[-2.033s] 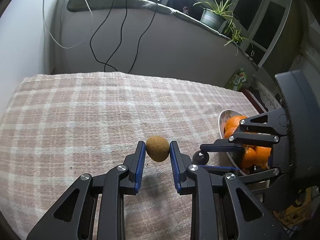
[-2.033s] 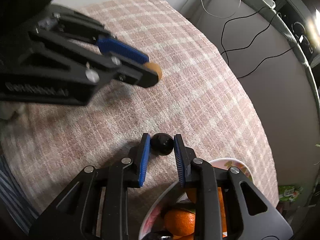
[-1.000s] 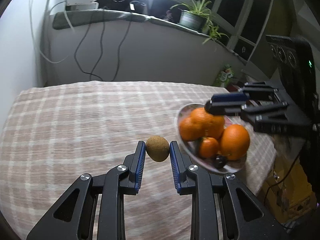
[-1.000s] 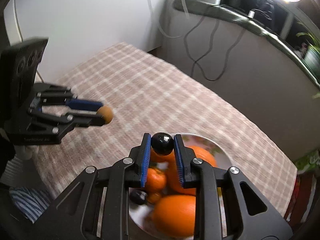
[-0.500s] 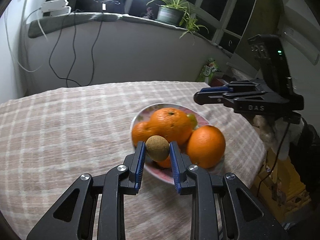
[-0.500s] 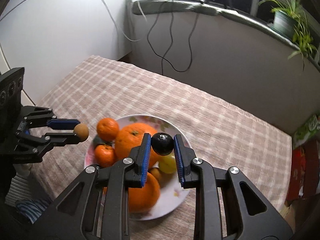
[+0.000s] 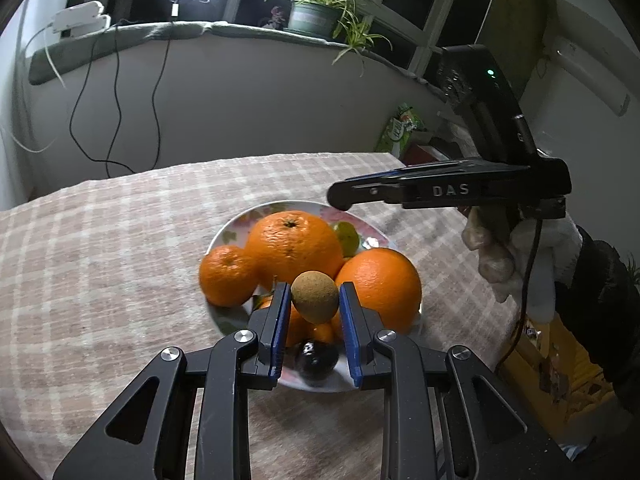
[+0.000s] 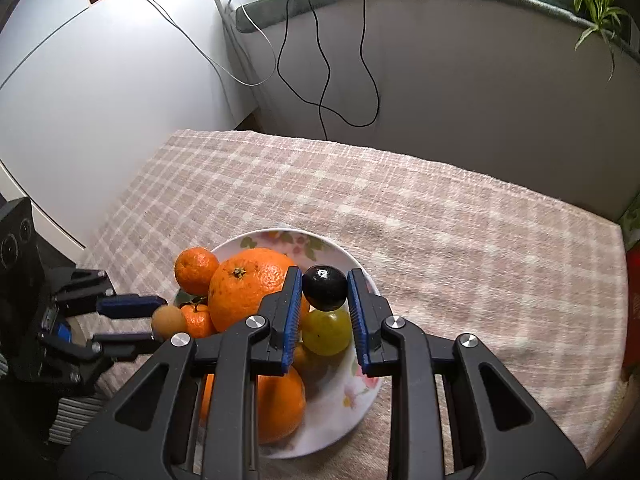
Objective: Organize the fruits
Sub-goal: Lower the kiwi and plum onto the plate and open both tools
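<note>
A flowered white plate (image 7: 224,236) (image 8: 360,396) on the checked tablecloth holds several oranges, with a big orange (image 7: 294,246) (image 8: 250,286) in the middle, a green fruit (image 8: 326,330) and a dark fruit (image 7: 316,362). My left gripper (image 7: 314,300) (image 8: 160,324) is shut on a small brown round fruit (image 7: 315,297) (image 8: 168,321), held above the plate's near side. My right gripper (image 8: 324,290) is shut on a small black round fruit (image 8: 325,288) just over the green fruit. In the left wrist view the right gripper (image 7: 340,200) hangs over the plate's far rim, its fruit hidden.
The checked tablecloth (image 8: 460,240) (image 7: 100,260) covers the table around the plate. A grey wall with hanging black cables (image 8: 320,80) stands behind. A sill carries a potted plant (image 7: 316,16). A gloved hand (image 7: 520,248) grips the right gripper. Clutter lies beyond the table's right edge.
Both grippers have travelled from the bare cloth to above the plate, each still holding its fruit. The plate now sits right under both pairs of fingers.
</note>
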The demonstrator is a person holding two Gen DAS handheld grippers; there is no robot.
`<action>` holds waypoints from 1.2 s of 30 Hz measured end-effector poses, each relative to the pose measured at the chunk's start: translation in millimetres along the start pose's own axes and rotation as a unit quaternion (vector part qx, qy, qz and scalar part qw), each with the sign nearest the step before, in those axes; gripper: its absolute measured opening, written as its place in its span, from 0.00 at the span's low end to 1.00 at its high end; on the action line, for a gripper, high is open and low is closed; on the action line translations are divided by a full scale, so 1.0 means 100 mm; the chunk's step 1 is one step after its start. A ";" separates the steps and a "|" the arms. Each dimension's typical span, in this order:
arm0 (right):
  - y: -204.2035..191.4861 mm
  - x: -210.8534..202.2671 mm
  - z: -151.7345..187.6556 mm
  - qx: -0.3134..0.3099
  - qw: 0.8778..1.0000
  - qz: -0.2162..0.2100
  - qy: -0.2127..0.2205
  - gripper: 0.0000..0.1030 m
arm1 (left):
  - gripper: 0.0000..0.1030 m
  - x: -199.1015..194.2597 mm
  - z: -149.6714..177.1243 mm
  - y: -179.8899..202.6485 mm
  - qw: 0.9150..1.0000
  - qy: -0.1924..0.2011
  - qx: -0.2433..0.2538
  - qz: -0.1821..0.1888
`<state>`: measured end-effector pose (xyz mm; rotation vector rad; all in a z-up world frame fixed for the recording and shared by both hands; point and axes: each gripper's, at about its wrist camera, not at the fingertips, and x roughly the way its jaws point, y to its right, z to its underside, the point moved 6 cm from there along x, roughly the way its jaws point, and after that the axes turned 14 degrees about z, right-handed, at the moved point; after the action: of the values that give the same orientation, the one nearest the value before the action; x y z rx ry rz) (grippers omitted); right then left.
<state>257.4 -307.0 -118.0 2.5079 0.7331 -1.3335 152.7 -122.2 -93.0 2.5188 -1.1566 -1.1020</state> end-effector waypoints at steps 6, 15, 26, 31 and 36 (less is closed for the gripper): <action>-0.01 0.04 0.02 0.003 1.000 -0.010 -0.005 0.24 | 0.22 0.05 0.00 0.03 1.000 -0.005 0.005 0.000; 0.00 0.03 0.03 0.005 1.000 -0.010 -0.003 0.24 | 0.22 0.08 0.00 0.04 1.000 -0.009 0.009 -0.007; 0.06 -0.01 0.01 0.009 1.000 -0.006 -0.001 0.27 | 0.23 0.10 -0.01 0.04 1.000 -0.007 0.011 -0.011; 0.04 -0.03 0.00 0.008 1.000 -0.007 0.007 0.54 | 0.30 0.10 -0.01 0.05 1.000 -0.006 0.012 -0.014; 0.03 -0.08 -0.01 0.010 1.000 -0.002 0.013 0.59 | 0.30 0.07 -0.01 0.06 1.000 -0.002 0.010 -0.015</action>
<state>255.5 -312.3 -110.9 2.5448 0.7331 -1.3186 152.6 -131.4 -93.5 2.5587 -1.1408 -1.1076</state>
